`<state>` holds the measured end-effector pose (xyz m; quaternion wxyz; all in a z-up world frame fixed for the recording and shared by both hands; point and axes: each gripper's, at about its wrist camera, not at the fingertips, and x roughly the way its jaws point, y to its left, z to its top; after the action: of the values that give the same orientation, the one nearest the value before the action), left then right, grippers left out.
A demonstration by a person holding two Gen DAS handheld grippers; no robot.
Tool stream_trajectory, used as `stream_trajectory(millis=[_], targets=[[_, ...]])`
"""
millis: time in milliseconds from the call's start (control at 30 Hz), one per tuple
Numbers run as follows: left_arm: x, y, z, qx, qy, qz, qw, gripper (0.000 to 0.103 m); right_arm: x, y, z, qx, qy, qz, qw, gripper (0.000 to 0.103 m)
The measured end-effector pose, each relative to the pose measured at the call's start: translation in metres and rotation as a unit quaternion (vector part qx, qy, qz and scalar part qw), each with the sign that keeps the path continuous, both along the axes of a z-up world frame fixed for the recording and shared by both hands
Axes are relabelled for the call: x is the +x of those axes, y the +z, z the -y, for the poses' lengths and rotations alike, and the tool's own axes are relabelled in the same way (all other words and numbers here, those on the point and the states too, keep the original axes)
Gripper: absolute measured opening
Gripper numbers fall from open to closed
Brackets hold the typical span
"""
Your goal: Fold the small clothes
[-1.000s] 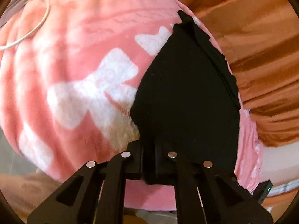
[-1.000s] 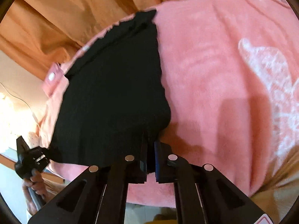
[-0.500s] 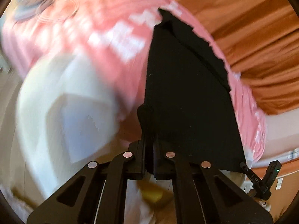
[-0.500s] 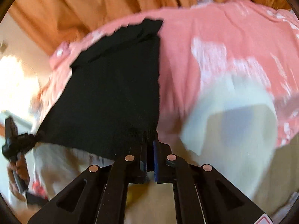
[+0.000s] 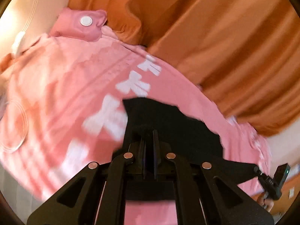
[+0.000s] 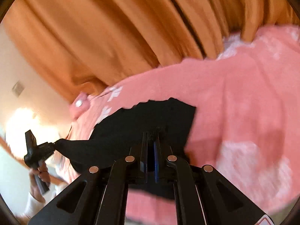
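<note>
A small black garment (image 5: 180,127) hangs stretched between both grippers above a pink blanket (image 5: 61,97) with white bows. My left gripper (image 5: 149,131) is shut on one near corner of the cloth. My right gripper (image 6: 152,131) is shut on the other corner. In the left wrist view the right gripper (image 5: 270,181) shows at the far right, pulling the black edge taut. In the right wrist view the left gripper (image 6: 37,153) and the hand (image 6: 40,178) holding it show at the left. The garment (image 6: 142,118) looks short, its far edge resting on the blanket (image 6: 234,101).
An orange curtain (image 5: 225,43) hangs right behind the blanket and fills the top of the right wrist view too (image 6: 112,30). A pink cushion with a white button (image 5: 82,26) lies at the blanket's far left corner. A thin white cable loop (image 5: 20,131) lies on the left.
Both grippers swung up and forward with the black garment still pinched. The cloth, long and spread a second ago, now looks short, and the curtain fills the upper views.
</note>
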<state>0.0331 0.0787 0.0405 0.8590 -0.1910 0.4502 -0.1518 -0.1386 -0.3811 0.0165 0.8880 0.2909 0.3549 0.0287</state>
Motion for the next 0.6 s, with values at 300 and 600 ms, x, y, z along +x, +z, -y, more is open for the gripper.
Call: stream_trajectory(millis=[300,600], targets=[[0.114,-0.109,0.03,0.01,0.021,-0.094,0.9953,0.007,0.122,-0.097,0.035,0.033,-0.048,-0.085,0.995,0.008],[0.074,-0.071,0.003,-0.021,0.007,0.016,0.9996,0.053,0.068,-0.078,0.017,-0.027,-0.044,-0.013,0.999,0.02]])
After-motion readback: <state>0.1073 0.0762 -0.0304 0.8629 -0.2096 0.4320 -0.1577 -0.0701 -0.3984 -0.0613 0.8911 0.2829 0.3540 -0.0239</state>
